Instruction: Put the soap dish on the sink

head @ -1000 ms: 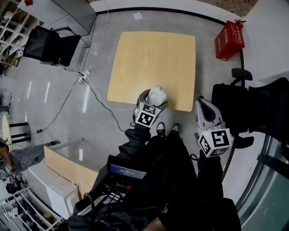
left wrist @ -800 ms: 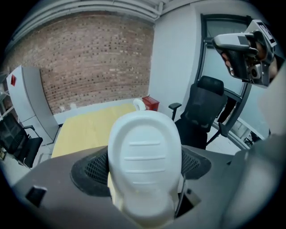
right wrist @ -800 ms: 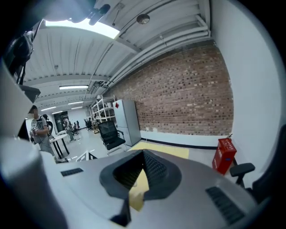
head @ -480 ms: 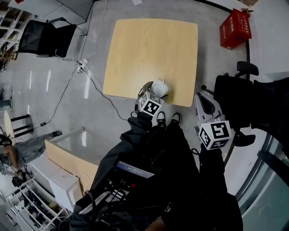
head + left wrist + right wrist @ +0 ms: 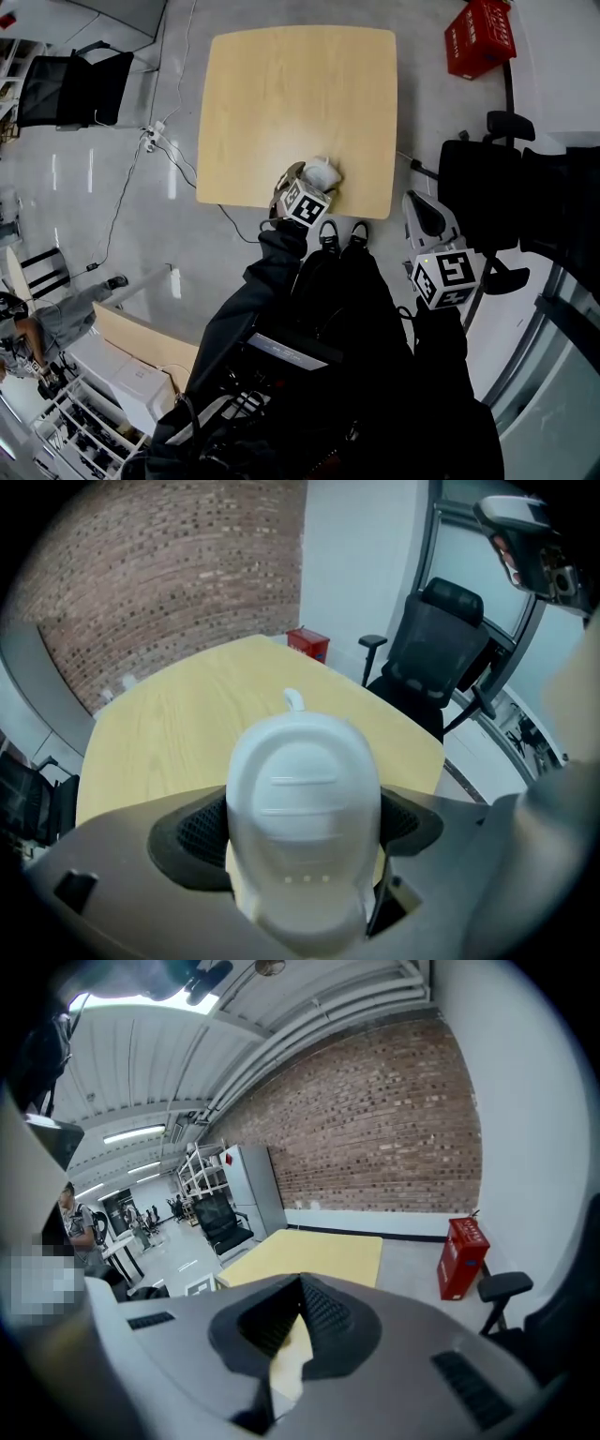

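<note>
holding soap dish (image 5: pixel 305 799) in left claw (image 5: pixel 302 834) | above table (image 5: pixel 169 724) | right claw (image 5: pixel 298 1321) closed

The grey right gripper (image 5: pixel 298 1286) is seen empty, its jaws touching at the tips. Beyond it, a square pale wooden table (image 5: pixel 323 1252) is shown, with a red rectangular box (image 5: pixel 461 1258) stood on the floor to its right before a red brick wall (image 5: pixel 375 1138).

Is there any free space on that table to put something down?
Almost all of it: the table is bare from its far edge to both sides. The only busy spot is the near edge, where the left gripper holds the soap dish.
</note>
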Demonstrator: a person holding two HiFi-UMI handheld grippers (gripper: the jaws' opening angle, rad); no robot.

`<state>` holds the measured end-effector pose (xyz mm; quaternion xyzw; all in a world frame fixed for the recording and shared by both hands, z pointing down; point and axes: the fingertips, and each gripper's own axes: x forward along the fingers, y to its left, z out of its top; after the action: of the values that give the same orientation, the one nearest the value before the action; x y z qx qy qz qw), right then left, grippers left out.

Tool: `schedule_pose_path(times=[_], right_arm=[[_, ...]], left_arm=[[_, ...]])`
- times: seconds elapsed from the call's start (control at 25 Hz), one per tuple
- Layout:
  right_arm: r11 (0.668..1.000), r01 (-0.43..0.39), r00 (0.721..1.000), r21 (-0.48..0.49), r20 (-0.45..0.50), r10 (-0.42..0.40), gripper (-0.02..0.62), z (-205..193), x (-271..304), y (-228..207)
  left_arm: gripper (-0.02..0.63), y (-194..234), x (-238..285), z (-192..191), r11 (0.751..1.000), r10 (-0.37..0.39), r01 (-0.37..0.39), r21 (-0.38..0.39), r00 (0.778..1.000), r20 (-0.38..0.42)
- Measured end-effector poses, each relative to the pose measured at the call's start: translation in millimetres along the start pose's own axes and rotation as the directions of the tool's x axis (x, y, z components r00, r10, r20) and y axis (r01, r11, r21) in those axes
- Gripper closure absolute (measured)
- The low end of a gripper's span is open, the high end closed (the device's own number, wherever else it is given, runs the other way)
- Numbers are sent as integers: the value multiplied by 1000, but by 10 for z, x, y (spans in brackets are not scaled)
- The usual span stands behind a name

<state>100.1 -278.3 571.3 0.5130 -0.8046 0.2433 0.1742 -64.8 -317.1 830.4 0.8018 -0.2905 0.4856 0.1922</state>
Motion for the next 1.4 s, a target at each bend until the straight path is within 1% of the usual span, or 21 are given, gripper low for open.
schedule_pose_path(times=[0.08,0.28,0.56,0.76,0.84,0.92,1.04,1.16,1.2,1.24,1.28,1.4], right_arm=[[1000,5,1000,3,-6,-5,591,-9,8,-54],[1000,7,1000,5,-13,-7,589,-23,37,-104],[1000,5,1000,4,-27,-5,591,-75,44,-101],[1000,12,1000,9,-27,-12,591,-85,19,-126],[1000,13,1000,9,-27,-13,590,-94,12,-138],[1000,8,1000,5,-24,-8,591,-112,11,-141],[1000,-3,1000,3,-22,3,591,-112,15,-83],[1000,-16,1000,-5,-4,16,591,-60,8,2],[1000,-22,1000,-11,7,22,591,-22,3,43],[999,-30,999,-20,22,30,591,30,-7,88],[999,-36,999,-30,40,37,591,94,-23,130],[997,-43,993,-61,104,49,591,331,-114,251]], left_arm=[[150,0,49,5,1000,-2,2,2,1000,-5],[150,-33,138,-72,1000,-2,3,30,999,-48],[150,-16,197,-43,999,21,-20,41,999,-24],[149,-39,176,-26,998,-8,7,56,1000,6],[149,-56,163,-22,998,-7,6,59,1000,18],[149,-63,121,11,998,4,-6,67,999,42],[149,-21,-96,130,996,49,-57,72,992,113],[149,51,-405,277,993,99,-110,47,976,192],[150,77,-548,346,992,114,-123,26,966,231],[150,103,-721,433,991,130,-135,-2,951,279],[150,128,-917,537,989,149,-146,-34,932,331],[150,189,-1547,857,977,213,-179,-116,859,465]])
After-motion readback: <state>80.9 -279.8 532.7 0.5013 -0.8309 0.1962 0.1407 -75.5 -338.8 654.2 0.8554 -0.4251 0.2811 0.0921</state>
